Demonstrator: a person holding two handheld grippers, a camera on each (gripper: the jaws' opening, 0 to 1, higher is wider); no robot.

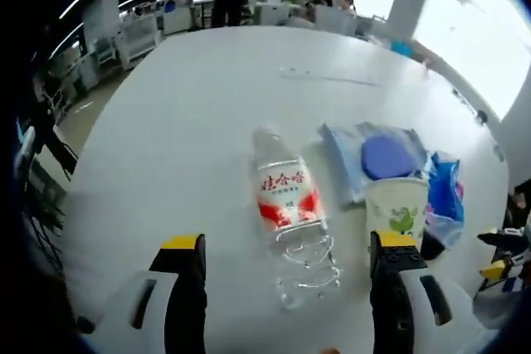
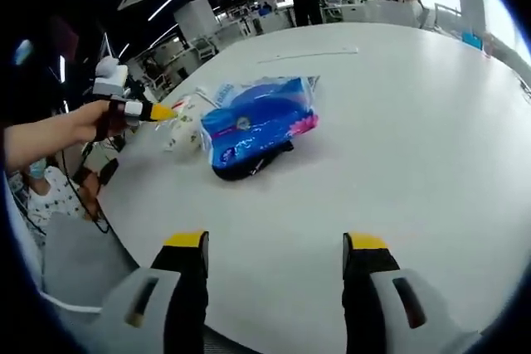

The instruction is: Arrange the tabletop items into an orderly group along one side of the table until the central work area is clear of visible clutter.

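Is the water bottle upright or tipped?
Tipped: the water bottle lies on its side on the white table, red label facing up, beside the paper cup.

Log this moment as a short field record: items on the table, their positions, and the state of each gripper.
table: white round table
bottle: clear plastic bottle with a red and white label, lying on its side between the left gripper jaws
cup: paper cup upright, right beside the bottle
cloth: light blue cloth with a purple disc on it, behind the cup
bag: blue plastic bag, next to the cup
left gripper: open, empty
right gripper: open, empty, over bare tabletop
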